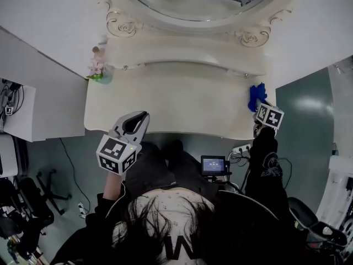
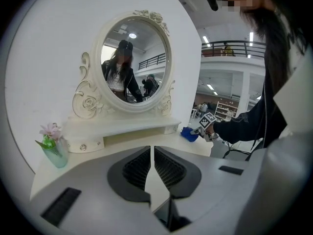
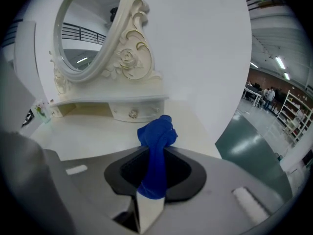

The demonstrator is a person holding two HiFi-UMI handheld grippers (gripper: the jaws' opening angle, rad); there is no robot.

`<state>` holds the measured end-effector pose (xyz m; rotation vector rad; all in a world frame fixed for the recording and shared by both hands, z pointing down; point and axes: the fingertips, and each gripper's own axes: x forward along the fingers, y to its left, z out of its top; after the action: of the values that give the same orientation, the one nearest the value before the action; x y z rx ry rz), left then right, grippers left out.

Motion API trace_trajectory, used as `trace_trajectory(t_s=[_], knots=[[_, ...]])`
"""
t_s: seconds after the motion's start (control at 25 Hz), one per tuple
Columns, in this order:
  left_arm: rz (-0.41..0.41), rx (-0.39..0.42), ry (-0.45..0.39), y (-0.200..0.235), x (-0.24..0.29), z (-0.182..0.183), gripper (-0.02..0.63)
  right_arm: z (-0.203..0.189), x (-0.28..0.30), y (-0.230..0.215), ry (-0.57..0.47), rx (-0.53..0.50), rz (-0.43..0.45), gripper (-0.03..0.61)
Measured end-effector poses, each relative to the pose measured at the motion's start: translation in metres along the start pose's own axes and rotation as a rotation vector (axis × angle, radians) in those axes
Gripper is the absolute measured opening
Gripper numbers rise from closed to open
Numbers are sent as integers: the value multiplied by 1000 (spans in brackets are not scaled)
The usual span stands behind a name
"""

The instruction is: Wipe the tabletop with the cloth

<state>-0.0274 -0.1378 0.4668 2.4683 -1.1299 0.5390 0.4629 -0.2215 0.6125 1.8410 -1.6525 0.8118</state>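
Observation:
The cream tabletop (image 1: 182, 101) of a dressing table lies below me. At its right edge my right gripper (image 1: 258, 108) is shut on a bunched blue cloth (image 1: 256, 94). In the right gripper view the cloth (image 3: 157, 133) stands up from between the jaws, its knotted end over the tabletop (image 3: 88, 131) in front of the drawer shelf. My left gripper (image 1: 143, 116) hovers over the table's front left edge. Its jaws are shut, with only a thin slit between them and nothing in it (image 2: 152, 150). From the left gripper view the cloth (image 2: 189, 134) shows far right on the table.
An oval mirror (image 1: 198, 4) in a carved frame stands at the back on a raised drawer shelf (image 1: 187, 51). A green vase with pink flowers (image 1: 98, 68) sits at the back left corner. A small screen (image 1: 214, 164), cables and a chair base lie on the floor nearby.

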Motion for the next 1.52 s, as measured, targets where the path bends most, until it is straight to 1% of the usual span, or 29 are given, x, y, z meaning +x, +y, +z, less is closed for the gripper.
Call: trace_trajectory(t_s=[0.16, 0.24, 0.32, 0.48, 0.68, 0.92, 1.04, 1.16, 1.28, 1.4, 1.52], knots=[[10, -6, -13, 17, -19, -4, 2, 16, -25, 61, -72, 39, 100, 87], [17, -12, -21, 29, -31, -6, 3, 22, -38, 100, -96, 20, 154, 87], [30, -18, -26, 45, -45, -9, 3, 28, -50, 148, -116, -23, 216, 87], [45, -31, -34, 78, -73, -17, 2, 35, -76, 258, -136, -104, 360, 87], [66, -47, -41, 128, -111, -34, 2, 31, -95, 393, -143, -208, 488, 87], [98, -81, -39, 185, -148, -61, 3, 1, -97, 549, -87, -372, 638, 87], [104, -85, -38, 206, -165, -71, 2, -14, -97, 615, -67, -443, 698, 87], [126, -96, -32, 225, -184, -81, 3, -27, -96, 674, -53, -501, 755, 87], [152, -114, -32, 241, -203, -91, 3, -42, -96, 721, -37, -556, 798, 87], [175, -130, -34, 253, -218, -98, 3, -59, -93, 754, -12, -605, 829, 87], [195, -142, -40, 263, -230, -103, 2, -81, -82, 772, 40, -659, 830, 87]])
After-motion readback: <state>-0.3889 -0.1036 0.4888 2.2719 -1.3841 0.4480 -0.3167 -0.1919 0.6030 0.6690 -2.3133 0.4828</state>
